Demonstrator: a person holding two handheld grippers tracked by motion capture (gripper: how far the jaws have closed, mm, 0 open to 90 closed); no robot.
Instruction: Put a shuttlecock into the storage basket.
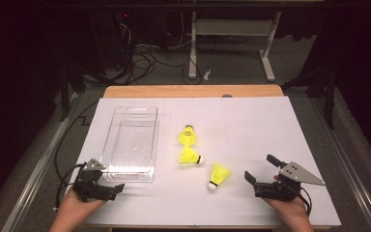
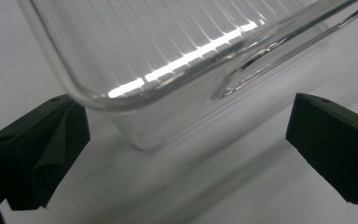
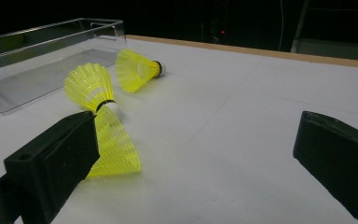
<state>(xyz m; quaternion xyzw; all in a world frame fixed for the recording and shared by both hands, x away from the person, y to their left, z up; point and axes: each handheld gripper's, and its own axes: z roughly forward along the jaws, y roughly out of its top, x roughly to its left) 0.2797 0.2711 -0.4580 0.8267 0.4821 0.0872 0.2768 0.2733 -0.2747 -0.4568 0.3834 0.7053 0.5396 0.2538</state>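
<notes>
Shuttlecocks [image 1: 193, 147], yellow, unmarked, beside clear bin [image 1: 130, 143]

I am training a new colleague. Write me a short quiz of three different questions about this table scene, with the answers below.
1. True or false: a shuttlecock already lies inside the clear tray.
2. How many yellow shuttlecocks lie on the white table?
3. Multiple choice: the left gripper is A) shut on a shuttlecock, B) open beside the near corner of the tray, C) inside the tray.

Key:
1. False; the tray holds nothing.
2. Three: the far shuttlecock, the middle shuttlecock and the near shuttlecock, which lies closest to the open right gripper.
3. B.
</notes>
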